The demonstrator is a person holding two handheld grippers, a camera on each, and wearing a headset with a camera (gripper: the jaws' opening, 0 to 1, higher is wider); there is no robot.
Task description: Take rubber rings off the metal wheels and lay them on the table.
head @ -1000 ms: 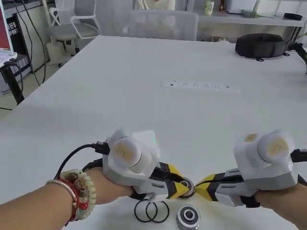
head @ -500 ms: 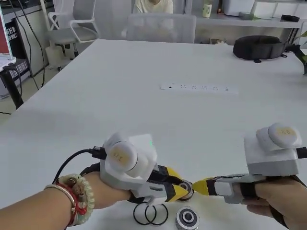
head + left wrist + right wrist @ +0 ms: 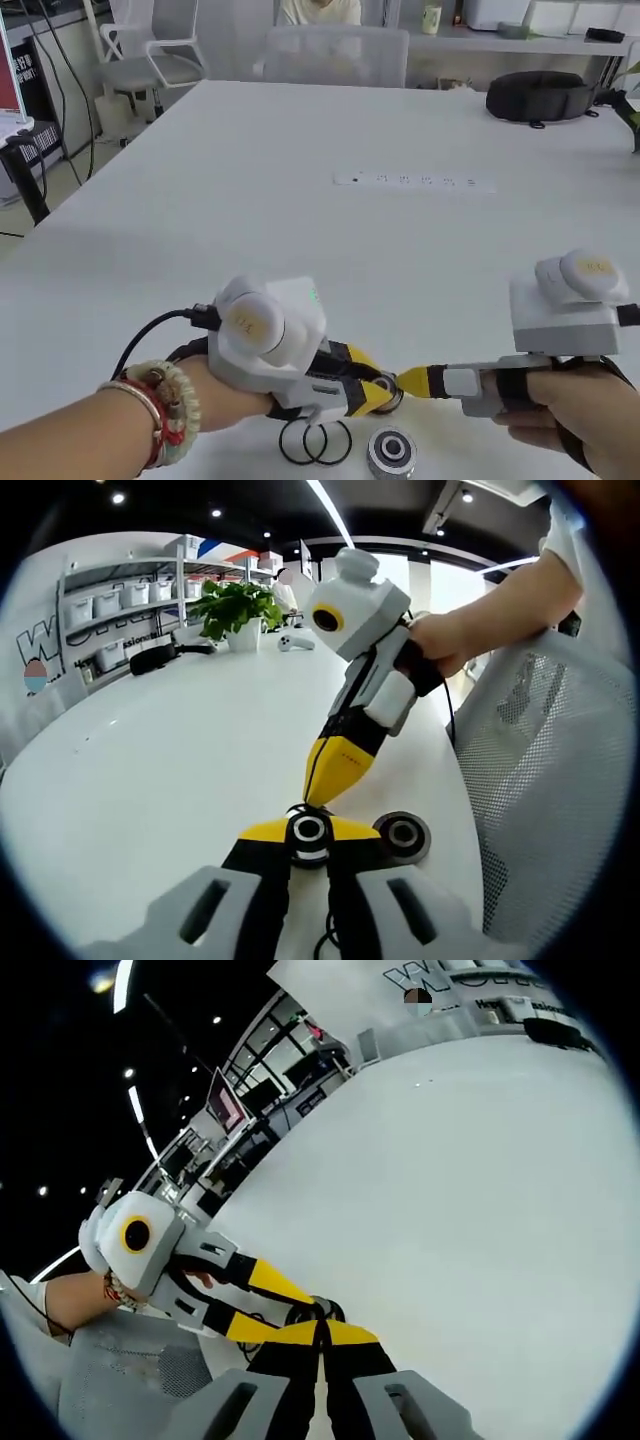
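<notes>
Holds a wheel (image 3: 309,833) clamped across its rim in the left gripper (image 3: 380,393), close to the near edge of the table (image 3: 300,200), dark hub showing between the yellow jaws. Meets it with the right gripper (image 3: 324,796) from the opposite side, jaws pressed together to a yellow point, tip touching the wheel's rim; cannot tell whether any rubber is pinched there.

From the right gripper view: own jaws together, wheel just past the tips, the left gripper's yellow jaws reaching in from the left.

In the head view, just below the left gripper: two rings (image 3: 315,442) flat on the table, overlapping each other. Just right of them: a second wheel (image 3: 391,453) lying flat, near both grippers but touched by neither.

Farther back, mid-table: a white power strip (image 3: 415,181). At the far right corner: a black bag (image 3: 540,96). Beyond the far edge: a pale chair (image 3: 335,55). On the left wrist: bead bracelets (image 3: 160,405).
</notes>
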